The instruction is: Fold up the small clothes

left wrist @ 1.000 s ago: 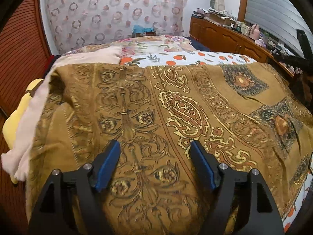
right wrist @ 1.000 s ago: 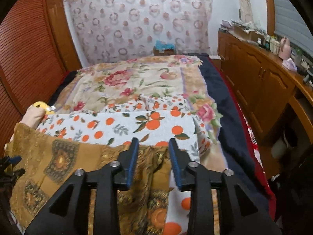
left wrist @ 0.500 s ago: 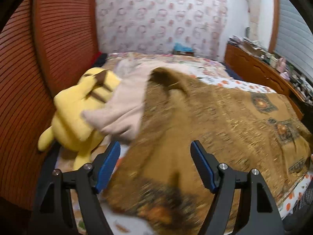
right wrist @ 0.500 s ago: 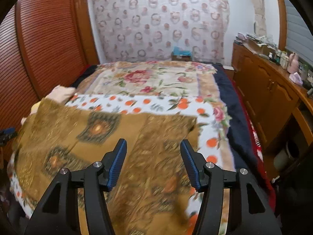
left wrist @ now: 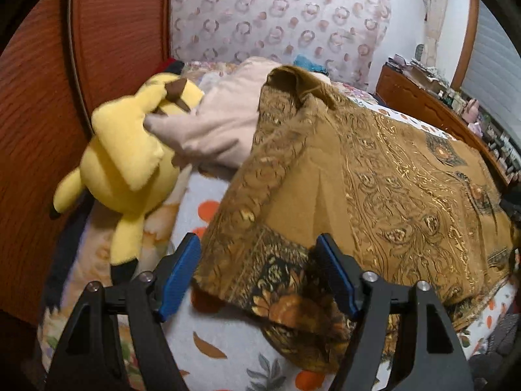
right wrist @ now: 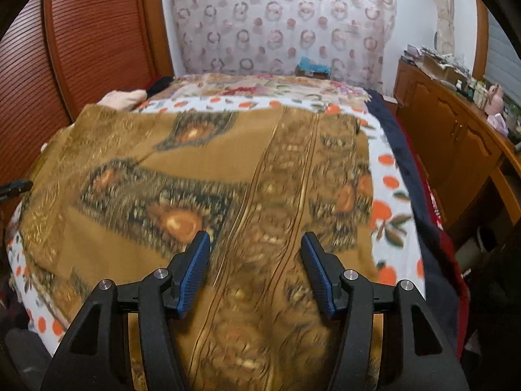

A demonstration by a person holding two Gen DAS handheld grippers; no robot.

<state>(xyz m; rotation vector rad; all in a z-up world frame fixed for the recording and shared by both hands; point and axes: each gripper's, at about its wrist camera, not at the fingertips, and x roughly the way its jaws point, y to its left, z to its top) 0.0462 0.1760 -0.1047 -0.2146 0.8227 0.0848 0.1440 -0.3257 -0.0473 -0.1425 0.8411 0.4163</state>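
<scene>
- Left tool [left wrist: 259, 275]: jaws spread wide, nothing between the blue pads [left wrist: 182, 272]. It sits just over the near left corner of the brown patterned garment [left wrist: 374, 176]; contact with the cloth cannot be made out.
- Right tool [right wrist: 255, 272]: jaws likewise wide apart and empty, poised above the garment's [right wrist: 202, 176] near edge. Cloth below the pads [right wrist: 317, 272] is blurred, so touching or apart is unclear.
- Garment lies spread across the bed, on an orange-print sheet [left wrist: 224, 342] that shows at its left and right [right wrist: 387, 202] margins. Its far left corner is bunched up into a peak in the left wrist view; the near corner is rumpled and darker.
- Yellow plush toy [left wrist: 127, 166] lies left of the garment, against the wooden slatted wall [left wrist: 39, 104]; a pale pink cloth [left wrist: 221, 120] is draped between toy and garment, partly over the toy.
- In the right wrist view only a bit of the pink cloth [right wrist: 125, 97] shows past the garment's far left corner; the toy is hidden.
- Wooden cabinet [right wrist: 456, 143] runs along the right; items on top are too small to identify.
</scene>
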